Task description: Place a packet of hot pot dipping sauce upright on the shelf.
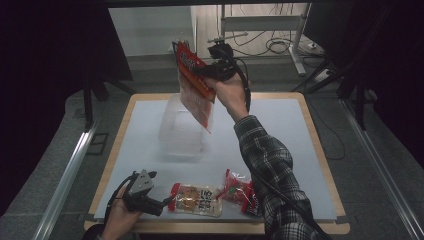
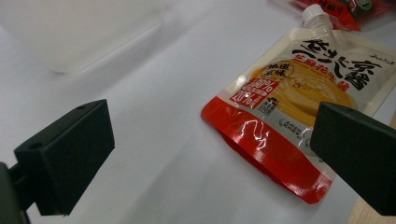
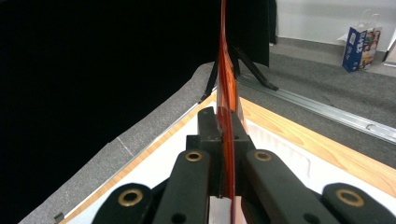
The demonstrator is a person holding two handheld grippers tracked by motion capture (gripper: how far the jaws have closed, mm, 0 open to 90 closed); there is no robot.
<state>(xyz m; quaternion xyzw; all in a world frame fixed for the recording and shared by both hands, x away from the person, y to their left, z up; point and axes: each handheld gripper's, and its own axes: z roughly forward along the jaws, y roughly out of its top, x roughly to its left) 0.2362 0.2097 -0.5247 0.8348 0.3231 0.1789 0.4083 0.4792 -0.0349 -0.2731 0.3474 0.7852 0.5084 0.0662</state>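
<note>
My right gripper (image 1: 210, 75) clamps a red packet (image 1: 196, 90) above the clear bin (image 1: 182, 131) for dropping, while my left gripper (image 1: 167, 202) gapes empty beside the spouted pouch (image 1: 196, 199) at the tabletop's near edge.

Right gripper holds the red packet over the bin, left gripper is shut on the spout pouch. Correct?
Not quite. The left gripper is open, jaws apart around the spout pouch, per the left gripper view. The right gripper does hold the red packet over the bin.

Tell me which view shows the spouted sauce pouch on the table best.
The left gripper view: the spouted pouch lies large between the open jaws, cap and print clear. The high view shows it small and flat near the left gripper, beside a red packet.
</note>
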